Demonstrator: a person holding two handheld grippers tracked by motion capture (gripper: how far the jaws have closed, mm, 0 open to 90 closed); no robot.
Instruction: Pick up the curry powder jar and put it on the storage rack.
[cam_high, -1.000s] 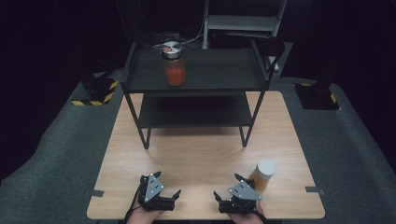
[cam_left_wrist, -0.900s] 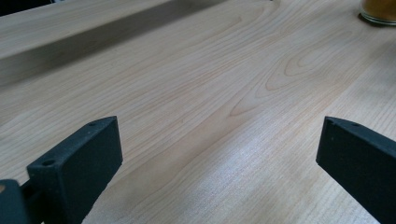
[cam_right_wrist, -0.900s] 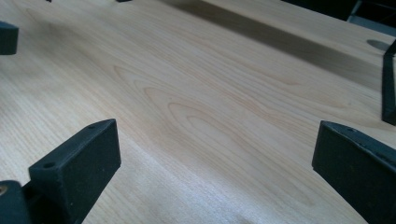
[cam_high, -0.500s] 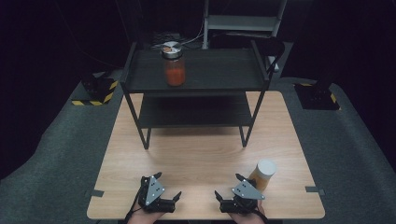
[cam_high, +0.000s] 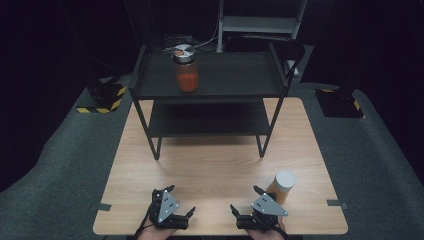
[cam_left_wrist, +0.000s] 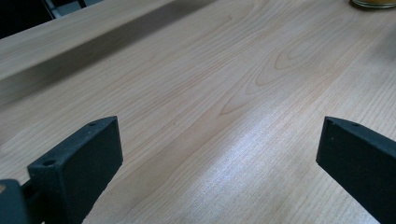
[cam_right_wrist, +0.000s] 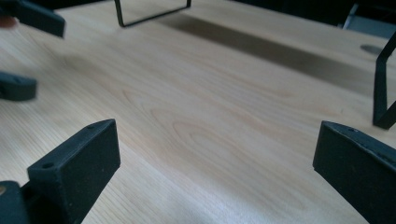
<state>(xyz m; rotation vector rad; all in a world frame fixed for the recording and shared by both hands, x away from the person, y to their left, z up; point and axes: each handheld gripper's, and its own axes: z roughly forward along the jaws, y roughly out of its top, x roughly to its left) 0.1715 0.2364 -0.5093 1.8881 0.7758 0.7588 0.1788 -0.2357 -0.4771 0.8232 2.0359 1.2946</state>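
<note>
My left gripper (cam_high: 181, 200) rests low at the table's near edge, left of centre, open with nothing between its fingers; in the left gripper view the gripper (cam_left_wrist: 219, 154) spans bare wood. My right gripper (cam_high: 245, 198) sits beside it at the near edge, also open and empty, and the right gripper view has this gripper (cam_right_wrist: 217, 158) over bare table. A white-lidded jar of amber contents (cam_high: 283, 186) stands just right of the right gripper, apart from it. A metal-lidded jar of orange contents (cam_high: 186, 72) stands on the top of the black shelf (cam_high: 240, 75).
The two-tier black shelf stands on the wooden table (cam_high: 220, 160), its lower tier (cam_high: 210, 120) bare. Its legs (cam_right_wrist: 380, 88) rise ahead of the right gripper. The left gripper's fingers (cam_right_wrist: 28, 18) show at the right gripper view's left edge. Grey padding (cam_high: 60, 170) surrounds the table.
</note>
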